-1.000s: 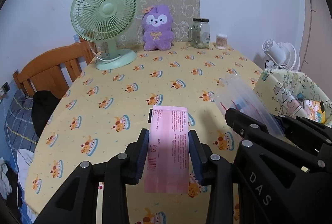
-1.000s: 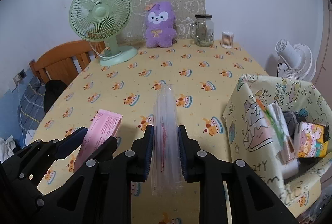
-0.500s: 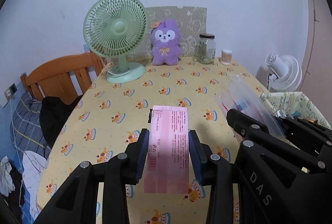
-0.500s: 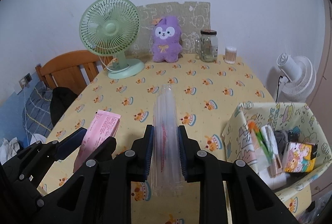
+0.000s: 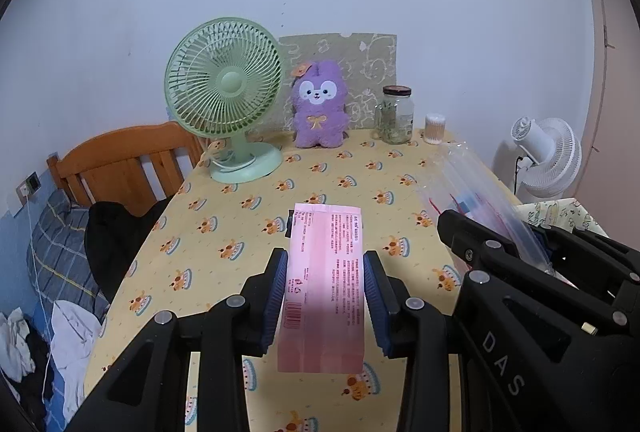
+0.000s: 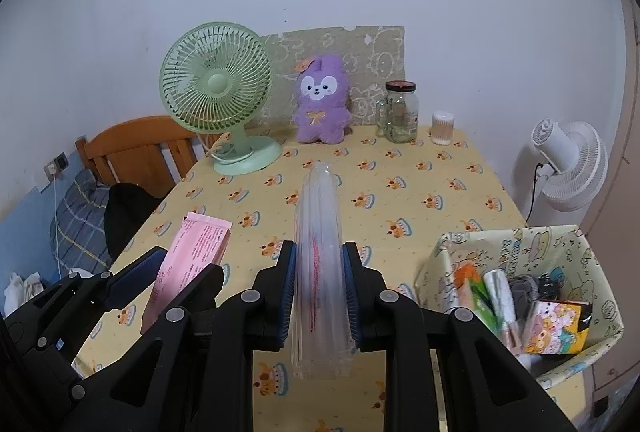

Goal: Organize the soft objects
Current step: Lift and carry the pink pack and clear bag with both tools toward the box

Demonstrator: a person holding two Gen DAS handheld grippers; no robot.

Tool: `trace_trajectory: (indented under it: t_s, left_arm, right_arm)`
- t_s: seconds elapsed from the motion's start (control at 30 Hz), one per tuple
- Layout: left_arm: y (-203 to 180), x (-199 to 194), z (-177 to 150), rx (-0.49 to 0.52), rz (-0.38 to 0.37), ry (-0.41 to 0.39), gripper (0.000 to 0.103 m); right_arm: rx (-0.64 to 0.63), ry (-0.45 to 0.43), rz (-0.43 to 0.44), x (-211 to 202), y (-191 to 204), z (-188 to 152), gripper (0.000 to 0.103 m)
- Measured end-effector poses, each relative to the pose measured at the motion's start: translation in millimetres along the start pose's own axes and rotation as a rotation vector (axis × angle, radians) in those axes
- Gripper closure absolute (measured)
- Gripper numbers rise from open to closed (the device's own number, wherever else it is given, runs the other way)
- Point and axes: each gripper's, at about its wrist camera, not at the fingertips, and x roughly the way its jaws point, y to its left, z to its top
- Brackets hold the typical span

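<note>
Nearest, the left gripper (image 5: 325, 294) is clamped on a pink packet (image 5: 325, 280); beside it the right gripper (image 6: 319, 296) pinches a clear plastic bag (image 6: 320, 264). Both have risen clear of the worktop (image 6: 400, 192) since a second ago. The fabric bin (image 6: 560, 240), already holding other items, now sits below right, probably the drop-off. Farthest stand the green fan (image 6: 218, 96), purple plush (image 6: 322, 100) and jar (image 6: 400, 112).

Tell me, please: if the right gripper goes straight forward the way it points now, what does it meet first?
The right gripper, shut on the clear plastic bag, points across bare tablecloth toward the purple plush toy at the far edge. The plush is probably first, though the height is hard to judge.
</note>
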Motion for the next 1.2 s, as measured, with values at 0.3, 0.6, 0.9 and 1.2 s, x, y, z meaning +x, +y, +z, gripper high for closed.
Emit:
trace_trajectory:
  t_s: [0.3,0.6,0.9,1.2]
  left_arm:
    - [-22.3,-2.6,6.0,0.000,-0.055,-0.030,0.064]
    - [-47.2,-1.0,9.6,0.018,-0.091,-0.039,0.064]
    - [-72.8,6.6,11.6,0.043,-0.135,-0.039,0.064]
    - [-107.9,9.6,15.2,0.078,-0.194,-0.045,0.064]
  right_arm:
    - [-0.023,-0.035,-0.032,-15.3,-19.3,3.9,0.077]
    - [-0.015,-0.051,-0.069,-22.1,-44.4,3.7,0.077]
    - [0.013,-0.054,-0.108,-26.0,-70.2,0.8,0.077]
    - [0.038,-0.063,-0.167,-34.9,-101.6,-2.4,0.077]
